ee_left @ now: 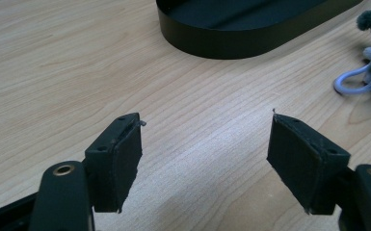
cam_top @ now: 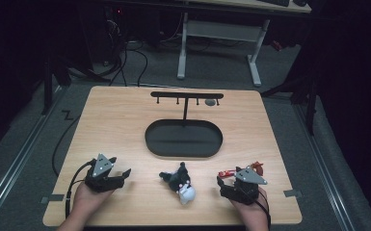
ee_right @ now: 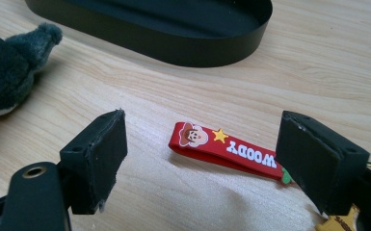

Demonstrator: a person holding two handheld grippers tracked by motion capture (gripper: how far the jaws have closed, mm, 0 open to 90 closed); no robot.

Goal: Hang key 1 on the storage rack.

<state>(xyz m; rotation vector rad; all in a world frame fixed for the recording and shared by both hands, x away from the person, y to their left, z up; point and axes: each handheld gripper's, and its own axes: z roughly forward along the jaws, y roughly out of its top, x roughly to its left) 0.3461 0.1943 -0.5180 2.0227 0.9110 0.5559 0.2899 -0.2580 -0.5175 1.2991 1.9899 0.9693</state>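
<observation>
Item: red strap, flat between your right gripper's spread, empty jaws. Lower squarely, pinch mid-strap. Left gripper: spread, empty.

dim lab, desk frame, floor cables

**Wooden tabletop and what lies on it**

A light wood-grain table carries everything. A black oval tray sits on it near the middle, slightly toward the far edge, with a thin post rising from its far side to a black crossbar with small pegs. Toward the near edge, at the centre, lies a dark grey and white plush toy. Near the near right corner lies a red strap keychain lettered WOODY, flat on the wood. Grey tape tabs mark both near corners.
</observation>
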